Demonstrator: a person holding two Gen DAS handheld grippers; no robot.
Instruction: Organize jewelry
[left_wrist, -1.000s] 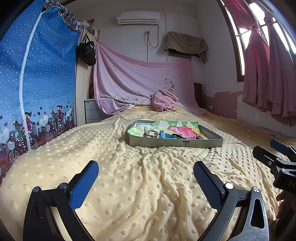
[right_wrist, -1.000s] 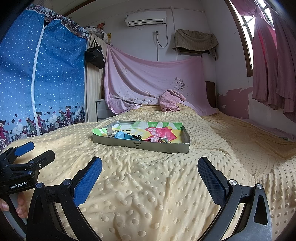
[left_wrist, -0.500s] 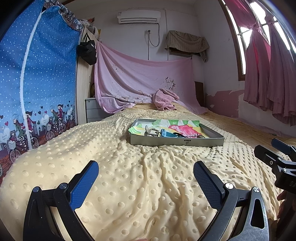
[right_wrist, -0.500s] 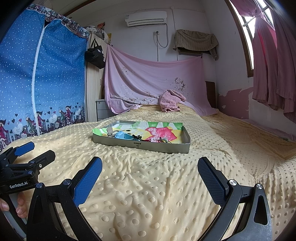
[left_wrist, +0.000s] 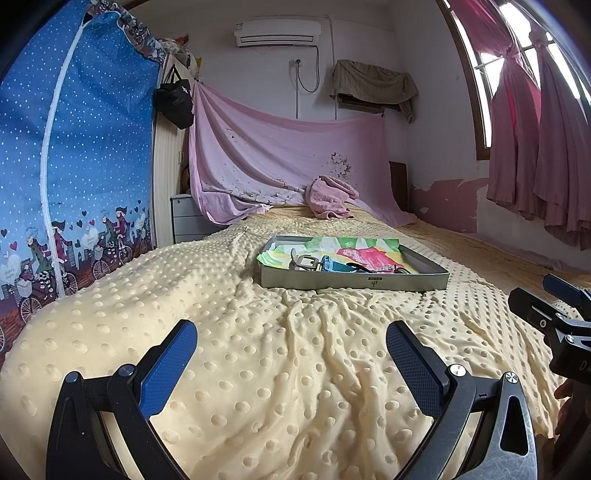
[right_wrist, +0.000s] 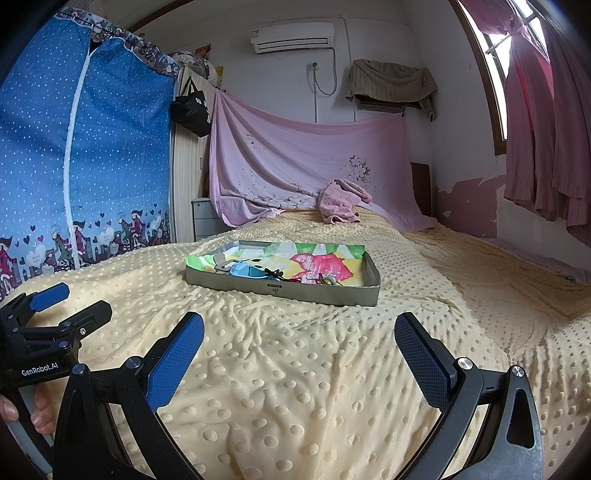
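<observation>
Left gripper (left_wrist: 291, 354): jaws spread wide, released, empty, above bed (left_wrist: 258, 369). Right gripper (right_wrist: 299, 347): same, wide, nothing held. Tray (left_wrist: 354, 282) on bed at 12 o'clock of both grippers, well apart, long axis 9-to-3. Jewelry (right_wrist: 247, 271) inside tray on colourful liner; pieces small, partly hidden by tray wall, types unclear.
</observation>
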